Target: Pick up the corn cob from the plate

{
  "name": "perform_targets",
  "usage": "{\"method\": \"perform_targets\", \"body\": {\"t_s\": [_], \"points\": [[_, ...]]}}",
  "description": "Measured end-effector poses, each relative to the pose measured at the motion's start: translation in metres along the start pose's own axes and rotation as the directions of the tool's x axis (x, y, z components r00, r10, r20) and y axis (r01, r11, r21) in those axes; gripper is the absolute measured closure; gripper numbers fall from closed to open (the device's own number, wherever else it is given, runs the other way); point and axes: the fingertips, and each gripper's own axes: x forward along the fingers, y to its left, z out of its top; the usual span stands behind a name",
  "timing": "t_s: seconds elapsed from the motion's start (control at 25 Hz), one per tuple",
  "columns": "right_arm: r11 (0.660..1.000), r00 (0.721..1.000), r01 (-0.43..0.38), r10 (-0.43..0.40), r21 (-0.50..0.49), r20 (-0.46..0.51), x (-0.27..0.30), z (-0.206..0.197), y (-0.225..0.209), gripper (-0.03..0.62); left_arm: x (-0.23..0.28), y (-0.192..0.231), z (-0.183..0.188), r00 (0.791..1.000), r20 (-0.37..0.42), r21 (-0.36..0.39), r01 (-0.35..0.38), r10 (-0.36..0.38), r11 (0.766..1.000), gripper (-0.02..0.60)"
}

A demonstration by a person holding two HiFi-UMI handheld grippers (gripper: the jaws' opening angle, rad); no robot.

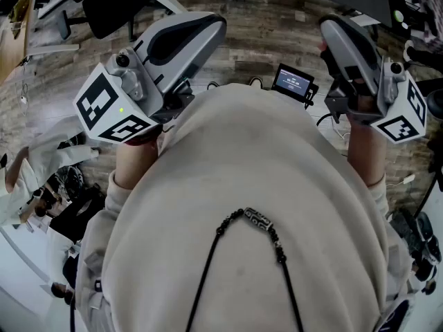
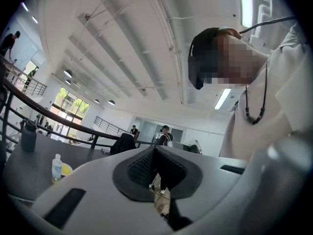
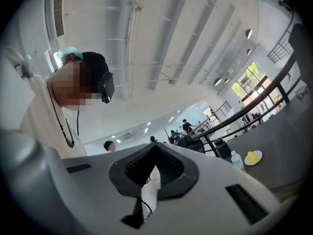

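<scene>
Grey table [image 3: 286, 131] bears plate [image 3: 257, 160] with corn cob [image 3: 252, 155]; left gripper [image 2: 155, 149], right gripper [image 3: 156, 147] clenched

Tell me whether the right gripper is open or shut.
Shut: in its own view the right gripper has its jaw tips meeting, with nothing held between them.

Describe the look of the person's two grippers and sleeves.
The left gripper and right gripper have smooth grey shells with black textured pads. Each carries a white cube with black square markers. The sleeves are cream.
</scene>
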Motion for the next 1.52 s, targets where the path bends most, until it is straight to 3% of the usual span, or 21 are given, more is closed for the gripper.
{"method": "perform_targets", "body": {"t_s": [0.72, 1.0, 1.2, 1.32, 1.4, 1.52], "points": [[0.996, 0.999, 0.023, -0.026, 0.085, 0.040, -0.034, -0.004, -0.039, 0.579, 0.029, -0.011, -0.027, 0.996, -0.087, -0.040, -0.002, -0.001, 0.999, 0.580], [0.993, 0.996, 0.038, -0.046, 0.108, 0.071, -0.053, -0.017, -0.058, 0.580, 0.043, -0.014, -0.026, 0.997, 0.005, -0.147, 0.071, -0.071, 0.987, 0.580], [0.993, 0.995, 0.064, -0.071, 0.100, 0.069, -0.070, -0.051, -0.084, 0.580, 0.050, 0.000, -0.071, 0.996, -0.022, -0.153, 0.081, -0.086, 0.985, 0.580], [0.991, 0.993, 0.104, -0.109, 0.085, 0.054, -0.066, -0.059, -0.093, 0.580, 0.048, 0.018, -0.078, 0.994, -0.027, -0.180, 0.103, -0.109, 0.978, 0.580], [0.986, 0.987, 0.144, -0.149, 0.086, 0.062, -0.063, -0.052, -0.101, 0.580, 0.054, 0.032, -0.067, 0.994, -0.022, -0.165, 0.107, -0.112, 0.981, 0.580], [0.968, 0.966, 0.231, -0.241, 0.101, 0.097, -0.066, -0.046, -0.113, 0.580, 0.059, 0.054, -0.048, 0.997, 0.022, -0.074, 0.077, -0.076, 0.994, 0.580]]}}
